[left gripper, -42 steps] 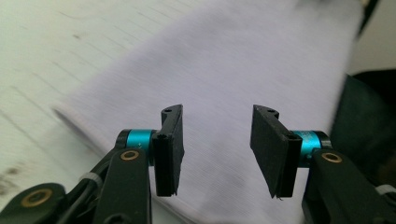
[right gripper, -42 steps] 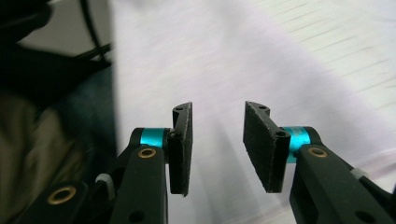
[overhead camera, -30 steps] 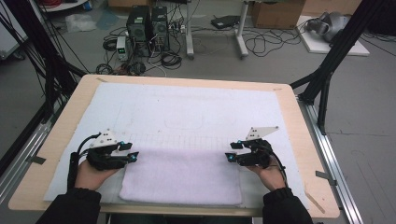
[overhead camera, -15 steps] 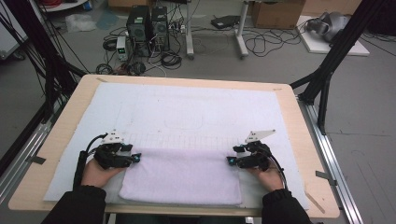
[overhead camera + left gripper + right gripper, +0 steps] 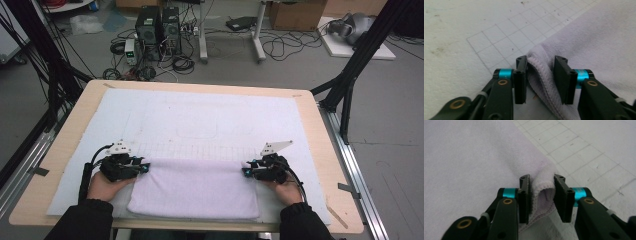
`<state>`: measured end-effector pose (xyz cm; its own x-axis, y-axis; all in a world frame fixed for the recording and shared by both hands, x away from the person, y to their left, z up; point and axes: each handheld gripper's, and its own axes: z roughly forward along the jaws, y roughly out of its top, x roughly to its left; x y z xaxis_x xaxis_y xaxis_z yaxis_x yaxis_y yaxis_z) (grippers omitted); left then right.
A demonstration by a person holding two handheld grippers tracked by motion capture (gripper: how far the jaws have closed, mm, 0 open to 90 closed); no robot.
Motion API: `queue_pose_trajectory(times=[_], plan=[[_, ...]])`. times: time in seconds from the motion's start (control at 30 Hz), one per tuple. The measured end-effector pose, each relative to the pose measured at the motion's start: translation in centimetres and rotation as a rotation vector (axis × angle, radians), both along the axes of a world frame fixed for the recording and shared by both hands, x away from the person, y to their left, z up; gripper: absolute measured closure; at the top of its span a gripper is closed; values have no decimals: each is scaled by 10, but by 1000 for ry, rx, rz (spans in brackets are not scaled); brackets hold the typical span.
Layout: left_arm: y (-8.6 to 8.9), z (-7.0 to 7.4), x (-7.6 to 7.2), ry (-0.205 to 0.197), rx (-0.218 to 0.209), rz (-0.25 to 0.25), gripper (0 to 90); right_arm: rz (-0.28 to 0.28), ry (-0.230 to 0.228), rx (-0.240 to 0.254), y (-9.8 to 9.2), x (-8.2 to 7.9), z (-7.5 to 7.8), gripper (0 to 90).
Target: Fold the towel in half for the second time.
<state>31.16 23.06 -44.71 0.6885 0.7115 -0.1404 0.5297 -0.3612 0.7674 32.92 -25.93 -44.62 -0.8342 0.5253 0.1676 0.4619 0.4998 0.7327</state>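
A folded lavender towel lies on the white gridded mat near the table's front edge. My left gripper is at the towel's far left corner. In the left gripper view the hemmed corner bunches between the pads of that gripper, whose jaws have just been closing. My right gripper is at the far right corner. In the right gripper view that corner arches up, pinched between the pads of that gripper, whose jaws have also just been closing.
The wooden table has metal rails along both sides and black frame legs at the back right. Computers and cables sit on the floor beyond the far edge.
Both grippers' jaws have narrowed onto the towel's far corners. The hands have stayed almost where they were.
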Motion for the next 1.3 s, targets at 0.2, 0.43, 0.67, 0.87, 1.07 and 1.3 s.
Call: queue_pose_trajectory(times=[0.2,0.43,0.67,0.87,1.07,1.3], plan=[[0,0,-2,-2,-11,-16,762,13,1,3,1,-1,1,766],[-4,4,-8,-40,19,-3,789,13,9,12,-1,-2,5,798],[-8,20,-8,-101,30,14,795,30,-27,3,1,-2,21,806],[-13,40,12,-164,19,66,795,2,-67,-17,3,15,41,807],[-13,53,43,-183,8,122,797,-74,-94,4,0,45,56,807],[-16,74,77,-237,29,142,797,-126,-94,2,3,80,71,811]])
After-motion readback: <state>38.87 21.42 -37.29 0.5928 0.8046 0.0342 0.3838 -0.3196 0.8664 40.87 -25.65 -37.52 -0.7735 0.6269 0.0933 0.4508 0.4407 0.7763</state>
